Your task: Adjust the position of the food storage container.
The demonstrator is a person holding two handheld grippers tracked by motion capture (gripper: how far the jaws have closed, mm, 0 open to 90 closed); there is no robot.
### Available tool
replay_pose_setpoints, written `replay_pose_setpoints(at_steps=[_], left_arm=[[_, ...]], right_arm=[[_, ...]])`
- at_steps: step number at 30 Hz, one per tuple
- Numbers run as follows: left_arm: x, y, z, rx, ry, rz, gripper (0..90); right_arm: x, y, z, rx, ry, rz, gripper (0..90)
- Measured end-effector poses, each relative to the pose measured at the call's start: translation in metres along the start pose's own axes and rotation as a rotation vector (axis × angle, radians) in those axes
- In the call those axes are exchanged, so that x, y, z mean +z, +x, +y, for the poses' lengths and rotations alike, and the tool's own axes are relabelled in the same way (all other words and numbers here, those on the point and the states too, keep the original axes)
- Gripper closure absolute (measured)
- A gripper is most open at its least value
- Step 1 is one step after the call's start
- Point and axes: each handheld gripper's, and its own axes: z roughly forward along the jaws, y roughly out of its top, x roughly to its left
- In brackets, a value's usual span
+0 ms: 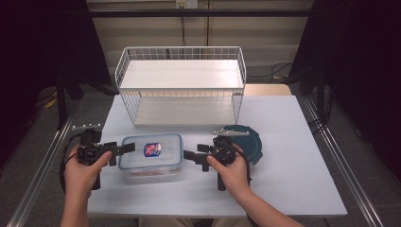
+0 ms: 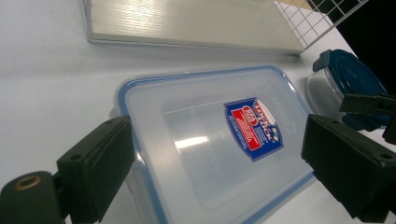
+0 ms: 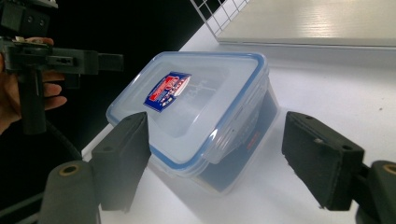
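A clear rectangular food box (image 1: 151, 158) with a blue-rimmed lid and a red and blue sticker (image 1: 152, 149) lies on the white table (image 1: 293, 179), its lid on. My left gripper (image 1: 124, 149) is at the box's left end, open, its jaws wide on either side of the lid's corner (image 2: 219, 135) and not pressing on it. At the box's right end is my right gripper (image 1: 191, 157), also open. The box's near end (image 3: 224, 140) lies between its black pads (image 3: 322, 158) without being squeezed. The left gripper (image 3: 60, 60) also appears at the far side in the right gripper view.
A white wire rack (image 1: 182, 85) with two pale shelves stands behind the box. A round container with a dark blue lid (image 1: 248, 142) sits just right of my right hand. The table's front edge is close to both forearms.
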Motion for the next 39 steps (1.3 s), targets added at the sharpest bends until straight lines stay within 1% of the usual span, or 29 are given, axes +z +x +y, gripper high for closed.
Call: replay_pose_setpoints(at_steps=[1, 2, 3, 6, 11, 12, 13, 14, 16, 17, 18, 19, 20, 22, 23, 24, 25, 26, 27, 29, 30, 32, 33, 34, 35, 36, 37, 38, 39], left_arm=[[0.000, 0.002, 0.000, -0.012, -0.011, 0.001, 8.9], [0.000, 0.002, 0.000, -0.012, -0.011, 0.001, 8.9], [0.000, 0.005, 0.000, -0.024, -0.014, 0.003, 8.6], [0.000, 0.009, 0.001, -0.024, -0.010, -0.001, 8.1], [0.005, 0.014, 0.000, -0.061, -0.023, -0.007, 6.8], [0.005, 0.014, 0.000, -0.061, -0.023, -0.007, 6.7], [0.006, 0.017, 0.000, -0.059, -0.015, -0.015, 6.1], [0.006, 0.017, 0.000, -0.059, -0.015, -0.015, 6.0], [0.007, 0.019, 0.000, -0.068, -0.017, -0.010, 5.7], [0.007, 0.021, 0.000, -0.056, -0.001, -0.016, 5.7], [0.009, 0.021, -0.001, -0.073, -0.015, -0.024, 5.6], [0.010, 0.022, -0.002, -0.083, -0.015, -0.034, 5.5], [0.011, 0.024, -0.002, -0.087, -0.014, -0.038, 5.4], [0.012, 0.025, -0.003, -0.078, -0.007, -0.037, 5.3], [0.014, 0.027, -0.004, -0.095, -0.003, -0.040, 5.3], [0.016, 0.027, -0.005, -0.107, -0.007, -0.036, 5.3], [0.016, 0.030, -0.006, -0.099, 0.011, -0.035, 5.3], [0.016, 0.031, -0.006, -0.097, 0.017, -0.028, 5.4], [0.016, 0.031, -0.006, -0.099, 0.016, -0.030, 5.5], [0.017, 0.030, -0.006, -0.098, 0.016, -0.035, 5.8], [0.018, 0.029, -0.006, -0.102, 0.019, -0.038, 5.9], [0.018, 0.029, -0.006, -0.105, 0.021, -0.038, 6.3], [0.019, 0.030, -0.007, -0.097, 0.037, -0.038, 6.6], [0.019, 0.030, -0.007, -0.097, 0.037, -0.038, 6.7], [0.020, 0.029, -0.008, -0.117, 0.023, -0.037, 6.7], [0.019, 0.032, -0.009, -0.106, 0.035, -0.044, 6.9], [0.020, 0.032, -0.010, -0.131, 0.023, -0.042, 7.1], [0.020, 0.032, -0.010, -0.131, 0.023, -0.042, 7.3], [0.021, 0.036, -0.012, -0.123, 0.040, -0.042, 7.6]], right_arm=[[0.000, 0.000, 0.000, 0.013, -0.001, 0.002, 24.9], [0.001, 0.000, 0.000, 0.025, -0.008, -0.001, 25.3], [0.002, 0.000, 0.000, 0.036, -0.014, 0.000, 26.1], [0.005, 0.000, -0.002, 0.047, -0.014, -0.006, 26.1], [0.009, 0.000, -0.004, 0.075, -0.027, -0.007, 25.9], [0.009, 0.000, -0.004, 0.075, -0.027, -0.007, 25.9], [0.010, -0.001, -0.004, 0.104, -0.041, -0.004, 24.8], [0.011, -0.001, -0.004, 0.114, -0.045, -0.008, 24.7], [0.012, -0.002, -0.004, 0.123, -0.051, -0.005, 24.7], [0.014, -0.002, -0.004, 0.135, -0.051, -0.006, 24.7], [0.017, -0.002, -0.005, 0.151, -0.039, 0.001, 24.7], [0.019, -0.001, -0.006, 0.157, -0.031, 0.000, 24.8], [0.021, -0.001, -0.006, 0.155, -0.029, 0.003, 25.0], [0.023, 0.000, -0.008, 0.163, -0.023, 0.006, 25.2], [0.025, 0.000, -0.008, 0.163, -0.019, 0.001, 25.2], [0.028, 0.000, -0.009, 0.190, -0.009, 0.003, 25.5], [0.029, 0.000, -0.009, 0.191, -0.008, 0.003, 25.4], [0.031, 0.000, -0.009, 0.189, -0.004, -0.001, 25.7], [0.033, 0.000, -0.009, 0.182, 0.004, 0.002, 25.8], [0.036, 0.001, -0.011, 0.193, 0.007, 0.005, 25.7], [0.038, 0.001, -0.012, 0.188, 0.011, 0.002, 25.6], [0.041, 0.000, -0.013, 0.207, 0.016, -0.007, 25.4], [0.044, -0.001, -0.013, 0.224, 0.019, -0.001, 25.4], [0.044, -0.001, -0.013, 0.224, 0.019, -0.001, 25.4], [0.049, 0.000, -0.014, 0.226, 0.021, 0.005, 25.4], [0.050, 0.001, -0.015, 0.230, 0.024, 0.005, 25.4], [0.051, 0.001, -0.015, 0.234, 0.029, 0.011, 25.4], [0.052, 0.001, -0.016, 0.230, 0.026, 0.006, 25.5], [0.052, 0.001, -0.016, 0.226, 0.026, 0.002, 25.4]])
